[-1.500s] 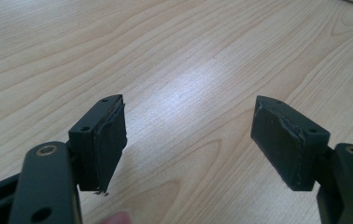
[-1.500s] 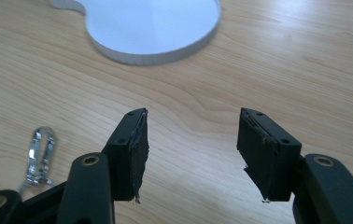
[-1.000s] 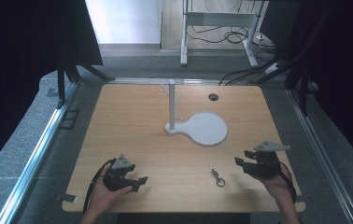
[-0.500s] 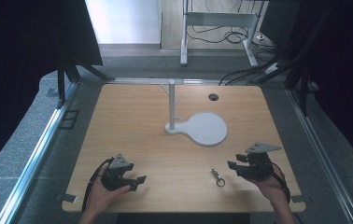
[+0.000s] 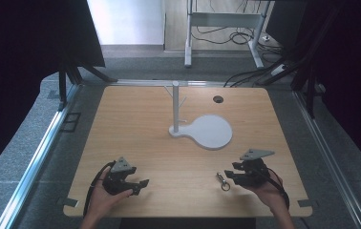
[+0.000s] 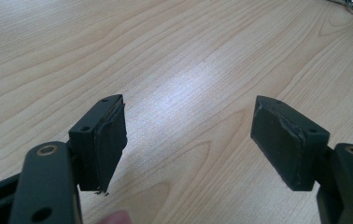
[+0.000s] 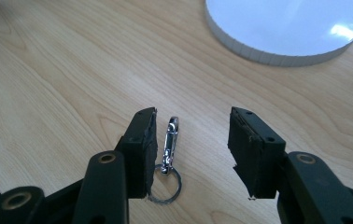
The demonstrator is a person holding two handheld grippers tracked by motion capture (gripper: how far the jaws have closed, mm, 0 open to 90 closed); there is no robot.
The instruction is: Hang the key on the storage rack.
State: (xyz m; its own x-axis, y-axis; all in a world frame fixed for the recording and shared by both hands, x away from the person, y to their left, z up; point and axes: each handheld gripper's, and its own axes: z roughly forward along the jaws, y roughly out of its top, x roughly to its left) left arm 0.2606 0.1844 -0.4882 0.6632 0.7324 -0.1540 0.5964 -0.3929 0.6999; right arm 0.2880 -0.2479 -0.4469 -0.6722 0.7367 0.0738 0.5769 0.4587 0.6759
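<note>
while the right gripper [image 7: 191, 154] hangs over the key clip [image 7: 167, 156] with jaws spread wide and empty, the clip lies flat on the table [image 5: 135, 124], nearer one jaw, short of the white stand base [image 7: 286, 28]. probably light, stiff, slick metal; best pinched across the clasp body. left gripper [image 6: 188, 140] wide open, empty.

Soft, even light falls on the wooden surface [image 5: 135, 138] from above, while the surroundings to both sides lie in deep darkness. A bright doorway beyond the far edge is washed out. In the left gripper view a pale sheen sits on the wood grain. The white disc [image 7: 286, 25] carries a small glare spot. Shadows are faint; the high view is slightly soft.
</note>
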